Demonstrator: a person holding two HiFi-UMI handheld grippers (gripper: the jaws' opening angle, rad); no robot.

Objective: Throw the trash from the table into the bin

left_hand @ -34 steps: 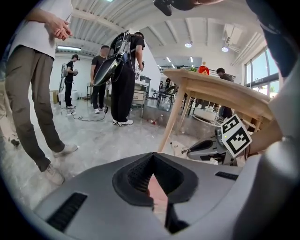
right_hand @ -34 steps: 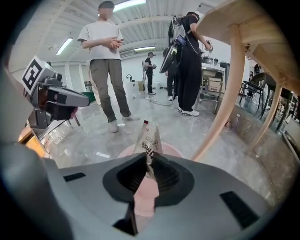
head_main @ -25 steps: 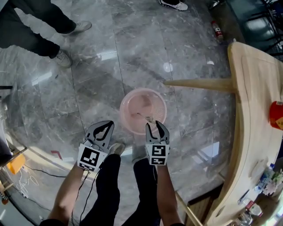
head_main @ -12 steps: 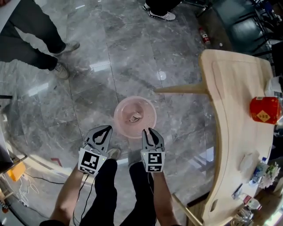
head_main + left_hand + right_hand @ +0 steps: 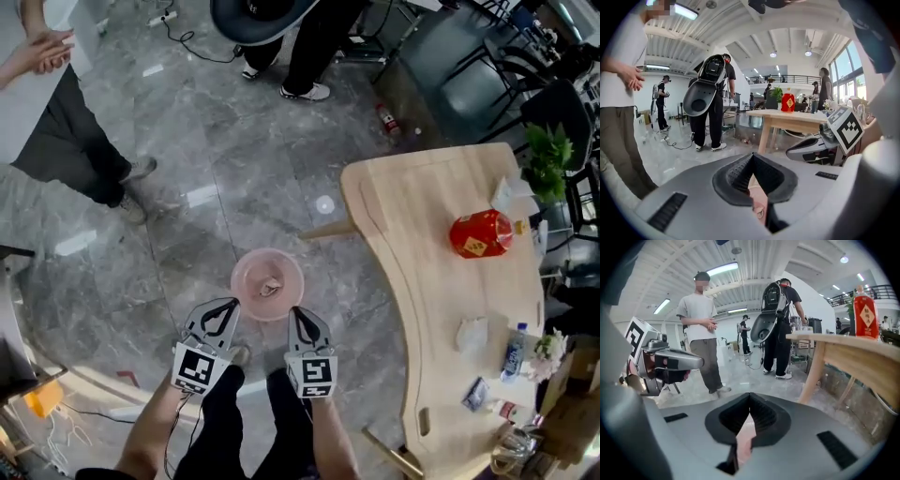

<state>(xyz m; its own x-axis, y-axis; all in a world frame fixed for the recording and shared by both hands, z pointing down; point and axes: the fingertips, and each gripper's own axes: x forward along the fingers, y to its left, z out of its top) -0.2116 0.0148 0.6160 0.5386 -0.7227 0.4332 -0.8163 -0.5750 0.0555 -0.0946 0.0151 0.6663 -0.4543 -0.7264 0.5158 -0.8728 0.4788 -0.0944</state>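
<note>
The pink bin (image 5: 267,284) stands on the grey floor with a pale scrap of trash (image 5: 272,287) inside it. Both grippers hang side by side just short of the bin and above it. My left gripper (image 5: 225,306) is shut and empty, its ribbed pads meeting (image 5: 752,158). The jaws of my right gripper (image 5: 298,313) have just been closing and now stand shut with nothing between them (image 5: 749,407). The bin's pink shows below each pair of jaws (image 5: 757,202) (image 5: 742,439). On the wooden table (image 5: 422,216) lies a white crumpled piece (image 5: 472,333).
A red bottle (image 5: 482,234), a plant (image 5: 545,155), a small water bottle (image 5: 514,352) and small items sit on the table's far side. People stand at the left (image 5: 56,141) and beyond the bin (image 5: 309,37). Dark chairs (image 5: 469,84) are behind the table.
Both grippers have risen away from the bin, which looks smaller now. The right jaws went from open to shut, and the trash piece lies in the bin. More of the table shows.
</note>
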